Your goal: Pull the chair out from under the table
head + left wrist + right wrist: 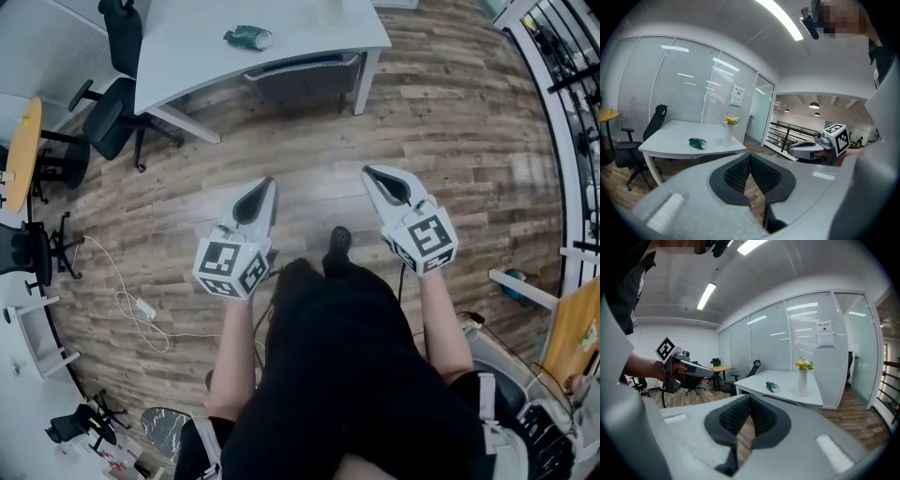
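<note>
The chair [302, 73] is tucked under the white table [187, 56] at the top of the head view; only its dark mesh backrest shows along the table's near edge. In the gripper views the backrest [712, 155] [781, 400] peeks out below the tabletop [670, 138] [820, 397]. My left gripper [268, 186] and right gripper [369, 174] hang side by side over the wooden floor, well short of the chair. Both point toward the table. Each one's jaws [750, 157] [750, 399] are shut with nothing between them.
A green packet [248, 37] and a vase of flowers [728, 132] stand on the table. A black office chair [111, 108] is at the table's left end, with a round wooden table [22, 150] beyond it. A white cable [131, 302] lies on the floor at left. A railing [562, 112] runs along the right.
</note>
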